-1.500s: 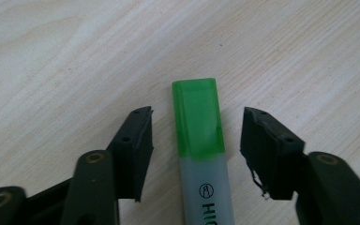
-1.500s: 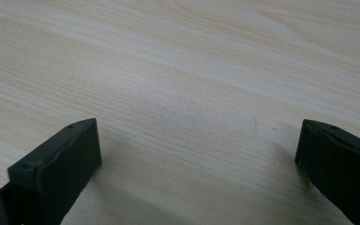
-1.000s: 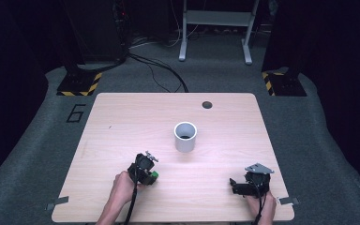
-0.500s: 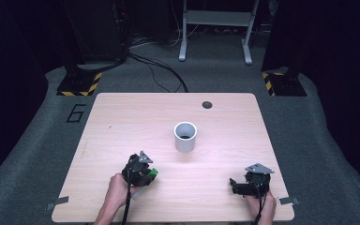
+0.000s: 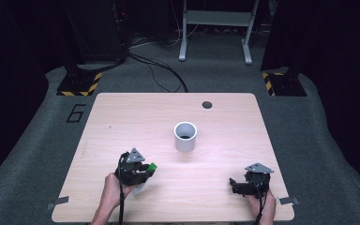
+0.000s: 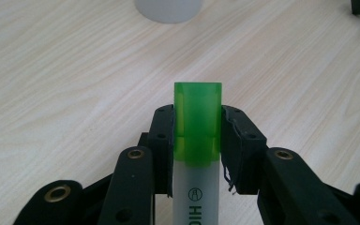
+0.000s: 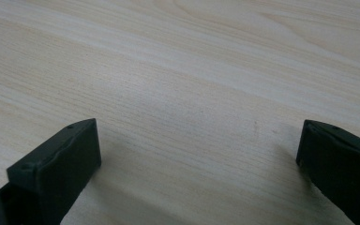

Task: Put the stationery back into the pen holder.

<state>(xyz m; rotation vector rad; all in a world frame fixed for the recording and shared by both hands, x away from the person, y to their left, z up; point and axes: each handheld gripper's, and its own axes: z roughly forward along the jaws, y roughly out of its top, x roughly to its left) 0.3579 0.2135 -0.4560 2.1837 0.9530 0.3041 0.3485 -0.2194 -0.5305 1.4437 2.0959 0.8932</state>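
The left tool [image 6: 198, 140] is clenched on a highlighter [image 6: 197, 164] near its green cap, the pen's long axis running along the jaws and pointing toward the white cup [image 5: 185, 136], which stands upright ahead of it on the worktop [image 5: 122, 117]. The cup's dark inside reveals no contents. The right tool [image 7: 199, 154] rests released near the worktop's front right, farther from the cup.

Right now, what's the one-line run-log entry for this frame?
left gripper: shut on highlighter, green cap forward | right gripper: open, nothing between jaws | cup: upright mid-table
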